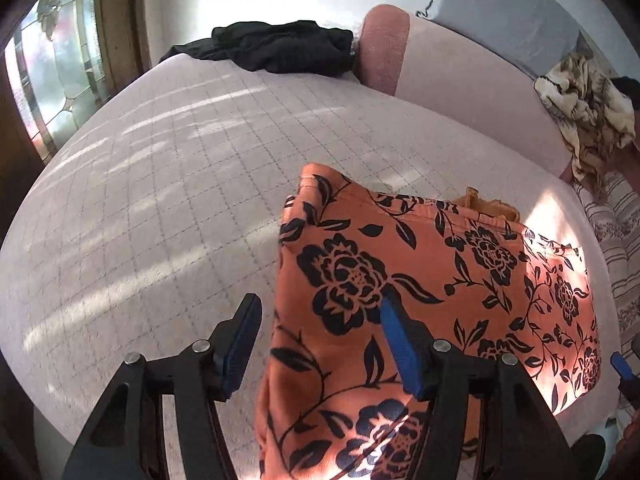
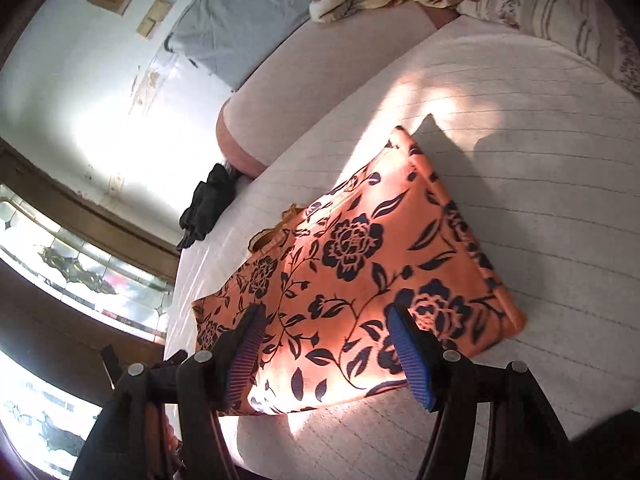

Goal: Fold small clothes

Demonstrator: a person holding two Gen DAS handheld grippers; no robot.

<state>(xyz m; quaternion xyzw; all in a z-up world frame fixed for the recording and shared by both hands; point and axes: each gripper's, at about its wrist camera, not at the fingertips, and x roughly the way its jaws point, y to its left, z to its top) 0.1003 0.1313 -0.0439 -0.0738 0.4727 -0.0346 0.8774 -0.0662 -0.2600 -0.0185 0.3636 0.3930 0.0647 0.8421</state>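
The garment (image 1: 420, 300), orange with black flowers, lies folded into a flat rectangle on the bed (image 1: 160, 200), near the bed's front edge as I see it. Going by size, the bed comes first: a pale quilted cover with a grid pattern, streaked with sunlight. Along its far side runs a pinkish bolster (image 1: 460, 92), and a grey pillow (image 1: 508, 12) leans on the wall behind that. A tan patterned blanket (image 1: 588, 120) is bunched at the bolster's right end, just above some striped bedding (image 1: 620, 232). A black cloth (image 1: 276, 46) sits crumpled at the bed's far corner, well apart from the garment. A stained-glass window (image 1: 60, 72) shows at the left.

My left gripper (image 1: 320, 344) hangs over the garment's left edge with its jaws wide apart; I see cloth between them, but neither blue pad grips it. My right gripper (image 2: 326, 350) is over the garment's near edge, jaws likewise spread, holding nothing. In the right wrist view, a small mustard-coloured bit (image 2: 266, 238) pokes out at the garment's far left edge; I cannot tell what it is.
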